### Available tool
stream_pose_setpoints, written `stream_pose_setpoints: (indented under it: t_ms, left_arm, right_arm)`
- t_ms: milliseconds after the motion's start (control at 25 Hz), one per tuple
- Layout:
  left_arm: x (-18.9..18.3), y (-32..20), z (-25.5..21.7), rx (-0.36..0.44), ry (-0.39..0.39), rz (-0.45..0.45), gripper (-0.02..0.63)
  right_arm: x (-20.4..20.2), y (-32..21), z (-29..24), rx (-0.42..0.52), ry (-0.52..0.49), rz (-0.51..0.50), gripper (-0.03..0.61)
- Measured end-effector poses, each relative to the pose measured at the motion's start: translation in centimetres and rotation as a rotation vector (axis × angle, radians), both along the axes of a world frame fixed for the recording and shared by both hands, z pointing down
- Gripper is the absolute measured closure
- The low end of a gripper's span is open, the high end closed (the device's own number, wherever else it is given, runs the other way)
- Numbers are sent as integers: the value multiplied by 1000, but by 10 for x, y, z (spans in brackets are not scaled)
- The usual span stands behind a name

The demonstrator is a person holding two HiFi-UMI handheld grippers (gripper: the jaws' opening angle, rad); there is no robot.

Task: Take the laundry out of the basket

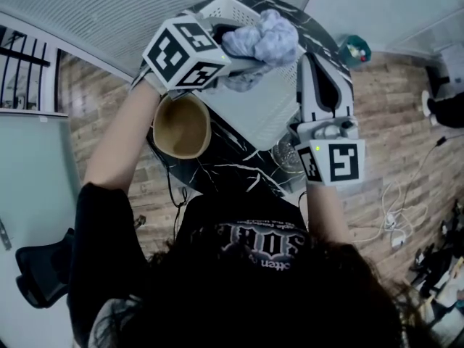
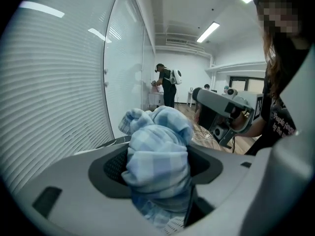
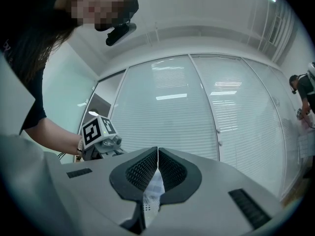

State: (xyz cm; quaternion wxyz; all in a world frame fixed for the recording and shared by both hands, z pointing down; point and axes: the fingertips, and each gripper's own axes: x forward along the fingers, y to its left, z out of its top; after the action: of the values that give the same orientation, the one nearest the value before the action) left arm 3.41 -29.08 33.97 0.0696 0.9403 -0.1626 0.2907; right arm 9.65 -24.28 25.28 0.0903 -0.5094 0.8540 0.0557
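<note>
Holding the bunched checked cloth (image 1: pixel 270 36) clamped in the jaws of the left gripper (image 2: pixel 157 168), directly above the white basket (image 1: pixel 254 111), with the jaws of the right gripper (image 3: pixel 157 156) pinched shut on its rim.

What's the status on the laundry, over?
Left gripper shut on blue checked cloth, held above basket. Right gripper shut on basket rim. Nothing in the way.
</note>
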Motion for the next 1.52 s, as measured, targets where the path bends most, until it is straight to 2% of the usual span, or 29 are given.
stream_pose_setpoints:
  t_ms: [160,320,520,880,1520]
  left_arm:
    - [-4,4,-34,32,86,-53,306]
    - [-10,3,-68,43,211,-163,307]
    - [-18,11,-100,106,329,-237,307]
    - [-43,36,-160,189,416,-301,307]
    - [-105,91,-252,405,437,-366,307]
  right_arm:
    - [-4,2,-6,10,2,-3,551]
    - [-7,5,-12,21,12,-4,551]
    - [-12,5,-20,33,22,-7,551]
    - [-22,14,-38,69,28,-17,551]
    - [-88,38,-95,137,38,-122,551]
